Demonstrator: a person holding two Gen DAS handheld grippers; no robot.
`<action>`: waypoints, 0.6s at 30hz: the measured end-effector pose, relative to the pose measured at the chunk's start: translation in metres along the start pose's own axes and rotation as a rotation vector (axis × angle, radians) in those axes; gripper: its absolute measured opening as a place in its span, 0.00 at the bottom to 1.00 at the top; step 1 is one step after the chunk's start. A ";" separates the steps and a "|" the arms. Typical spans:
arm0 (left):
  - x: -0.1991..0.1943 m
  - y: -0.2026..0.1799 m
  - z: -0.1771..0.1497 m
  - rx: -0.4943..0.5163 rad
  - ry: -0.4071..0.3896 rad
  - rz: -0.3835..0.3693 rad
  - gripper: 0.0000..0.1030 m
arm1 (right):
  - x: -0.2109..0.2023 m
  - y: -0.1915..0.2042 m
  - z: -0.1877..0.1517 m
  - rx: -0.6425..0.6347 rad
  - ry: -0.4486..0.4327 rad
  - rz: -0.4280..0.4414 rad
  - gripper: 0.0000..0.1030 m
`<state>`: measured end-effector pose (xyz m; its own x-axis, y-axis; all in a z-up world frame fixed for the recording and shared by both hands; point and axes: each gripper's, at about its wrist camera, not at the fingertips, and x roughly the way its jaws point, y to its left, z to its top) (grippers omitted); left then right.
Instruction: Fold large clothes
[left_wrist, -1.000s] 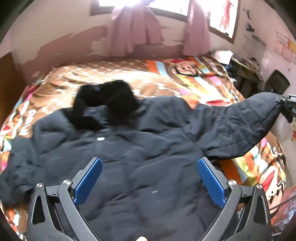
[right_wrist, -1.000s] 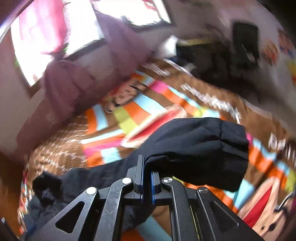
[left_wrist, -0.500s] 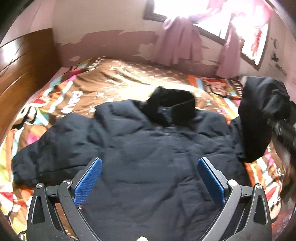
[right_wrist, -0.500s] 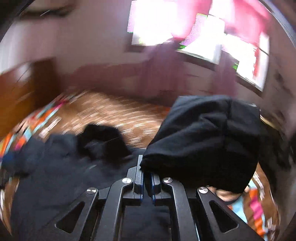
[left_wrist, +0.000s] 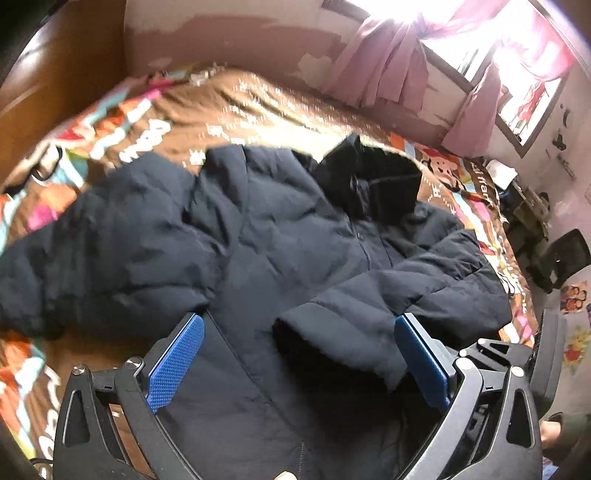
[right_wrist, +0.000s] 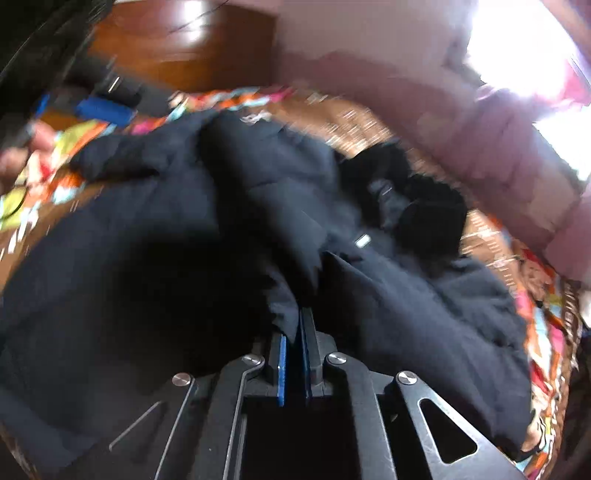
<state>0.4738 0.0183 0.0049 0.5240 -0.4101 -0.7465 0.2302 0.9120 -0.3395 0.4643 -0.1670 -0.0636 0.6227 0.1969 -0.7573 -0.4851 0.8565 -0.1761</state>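
The dark padded jacket (left_wrist: 280, 251) lay spread on the patterned bedspread (left_wrist: 266, 110), one sleeve (left_wrist: 402, 295) folded across its chest. The left gripper (left_wrist: 295, 358) hovered wide over the hem; the right gripper (right_wrist: 295, 332), jaws starting to part, pinched jacket fabric

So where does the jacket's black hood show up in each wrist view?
Left wrist: the black hood lies upper centre-right, at the jacket's far end.
Right wrist: the black hood lies right of centre, blurred.
Shared landmark: the pink curtain beyond it.
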 end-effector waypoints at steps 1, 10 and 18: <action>0.006 0.000 -0.002 -0.006 0.013 -0.009 0.98 | 0.005 0.001 -0.005 -0.003 0.018 0.026 0.12; 0.043 -0.005 0.003 0.052 0.053 0.054 0.92 | -0.011 0.006 -0.029 -0.042 0.016 0.084 0.62; 0.082 -0.025 -0.019 0.254 0.169 0.130 0.47 | -0.046 -0.025 -0.049 0.006 -0.066 0.016 0.62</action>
<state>0.4950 -0.0387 -0.0590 0.4239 -0.2659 -0.8658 0.3788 0.9204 -0.0972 0.4173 -0.2207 -0.0553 0.6543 0.2413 -0.7167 -0.4914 0.8560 -0.1605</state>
